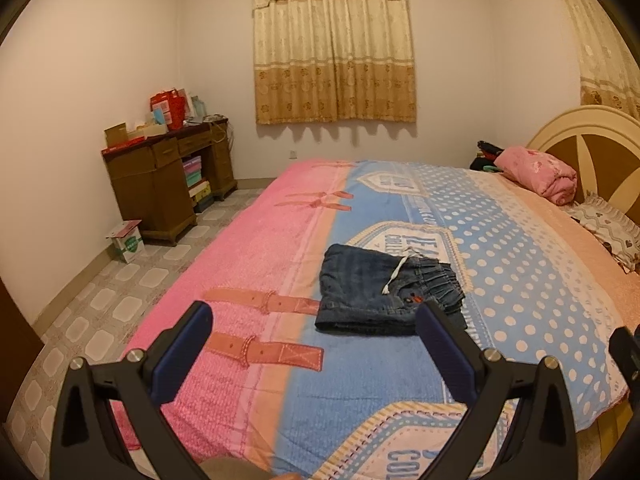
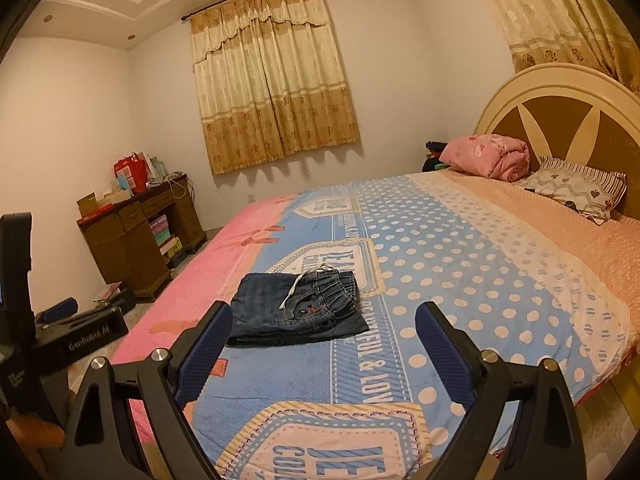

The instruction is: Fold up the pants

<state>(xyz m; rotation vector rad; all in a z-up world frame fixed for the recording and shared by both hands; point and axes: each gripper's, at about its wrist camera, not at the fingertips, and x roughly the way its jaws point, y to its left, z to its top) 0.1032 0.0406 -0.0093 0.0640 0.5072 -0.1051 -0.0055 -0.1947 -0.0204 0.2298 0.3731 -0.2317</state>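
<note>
Two blue-padded fingers of the left gripper stand wide apart above the near edge of the bed, gripping nothing. In this left wrist view the denim pants lie folded into a compact stack on the blue dotted part of the bedspread, a white drawstring across the elastic waistband. Nothing lies between the fingers and the pants. A pink rolled quilt and a patterned pillow sit by the headboard, well apart. A wooden desk piled with boxes stands against the far wall, a small carton beside it on the floor.

From the right wrist view, the right gripper is equally wide and empty, its left finger just in front of the pants' near corner. The left gripper's body shows at the left edge.
</note>
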